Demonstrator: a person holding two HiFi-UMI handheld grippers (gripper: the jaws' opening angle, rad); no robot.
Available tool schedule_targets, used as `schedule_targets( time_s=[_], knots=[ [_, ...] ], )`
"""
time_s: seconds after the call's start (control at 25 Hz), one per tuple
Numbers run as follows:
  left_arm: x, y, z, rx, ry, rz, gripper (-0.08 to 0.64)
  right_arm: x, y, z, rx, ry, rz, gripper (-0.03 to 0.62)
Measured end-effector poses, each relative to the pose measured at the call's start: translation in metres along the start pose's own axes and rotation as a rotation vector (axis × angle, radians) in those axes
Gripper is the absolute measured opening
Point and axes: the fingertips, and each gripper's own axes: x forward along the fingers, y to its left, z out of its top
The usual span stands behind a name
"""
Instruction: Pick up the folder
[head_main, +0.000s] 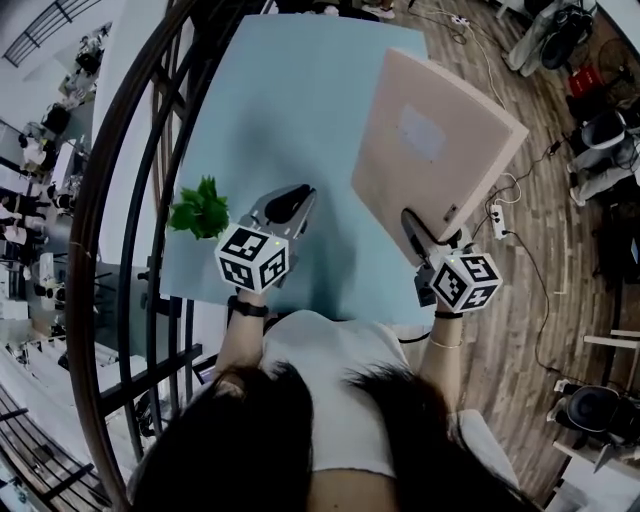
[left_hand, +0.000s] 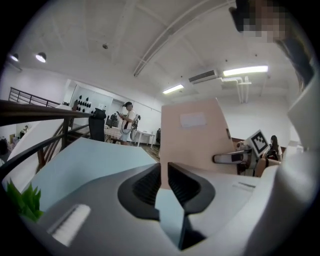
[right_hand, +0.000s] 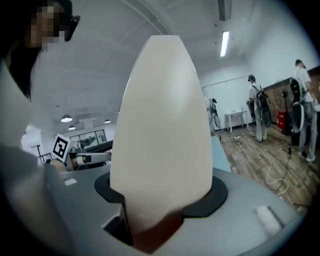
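Observation:
A pale pink folder (head_main: 430, 150) stands tilted above the right side of the light blue table (head_main: 290, 100). My right gripper (head_main: 425, 240) is shut on the folder's lower near edge. In the right gripper view the folder (right_hand: 165, 125) fills the space between the jaws. My left gripper (head_main: 290, 205) hovers over the table's near left part, apart from the folder. Its jaws stand a narrow slit apart with nothing between them (left_hand: 164, 172). In the left gripper view the folder (left_hand: 195, 135) rises beyond it, with the right gripper (left_hand: 235, 157) clamped on its edge.
A small green plant (head_main: 200, 210) sits at the table's left near corner, close to my left gripper. A dark curved railing (head_main: 130, 200) runs along the left. To the right lies wooden floor with cables and a power strip (head_main: 497, 220). People (right_hand: 257, 107) stand far off.

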Motion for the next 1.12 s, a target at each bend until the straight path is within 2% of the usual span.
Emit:
schedule_targets(
  time_s=[0.2,0.52,0.64,0.88,1.12],
  knots=[
    [-0.005,0.007,0.0,0.048,0.001,0.047,0.07,0.004,0.006,-0.003,-0.15,-0.005,-0.097,0.279],
    [-0.015,0.023,0.005,0.122,-0.019,0.129,0.057,0.011,0.008,-0.012,-0.272,0.023,-0.159,0.275],
    [-0.017,0.025,0.004,0.134,-0.016,0.14,0.057,0.01,0.003,-0.018,-0.27,0.027,-0.171,0.274],
    [-0.02,0.033,0.001,0.136,-0.018,0.161,0.058,0.006,-0.006,-0.028,-0.207,0.039,-0.171,0.272],
    [-0.019,0.032,0.001,0.137,-0.017,0.171,0.057,0.005,-0.011,-0.029,-0.211,0.051,-0.179,0.272]
  ],
)
